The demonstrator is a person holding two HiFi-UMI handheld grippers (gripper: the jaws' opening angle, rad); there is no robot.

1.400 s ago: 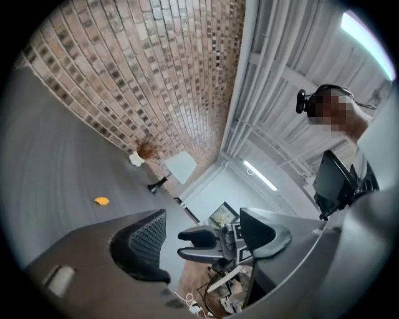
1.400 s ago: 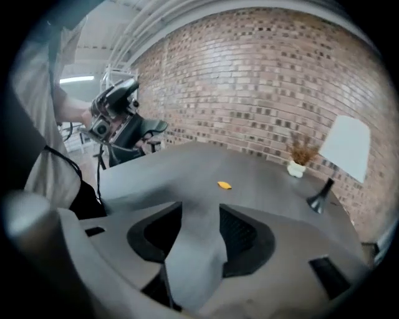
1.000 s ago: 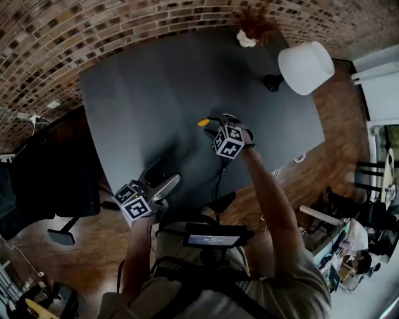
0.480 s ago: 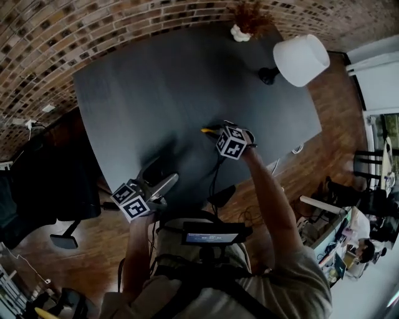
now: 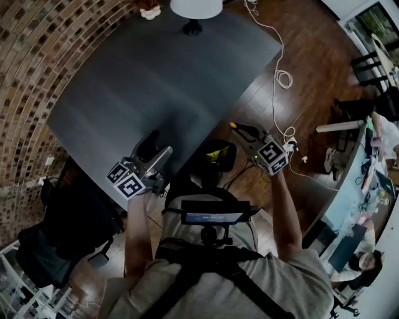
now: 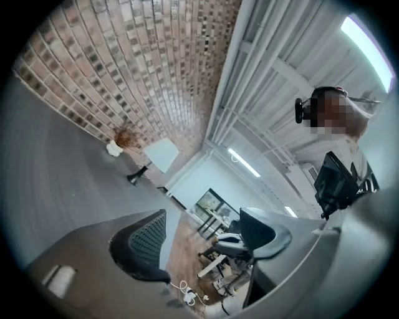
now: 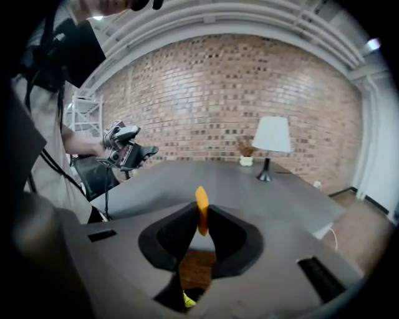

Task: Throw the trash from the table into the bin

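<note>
My right gripper (image 7: 201, 224) has just been closing; jaws now nearly together, pinching orange scrap (image 7: 201, 209) by its lower half. Scrap off table (image 5: 156, 75), over wooden floor, near dark bin (image 5: 228, 161) by my legs. Scrap looks thin, light, probably bendy; a narrow pinch across flat faces suits it, little force needed, may cling to pads on release. Long axis upright in right gripper view, in line with jaws, 1 end poking past fingertips. My left gripper (image 5: 161, 147) wide open, empty, over table's near edge.

Brick wall (image 5: 37, 56), dark grey table (image 5: 156, 75), 1 white-shaded lamp (image 5: 196, 7), wooden floor (image 5: 312, 56)
</note>
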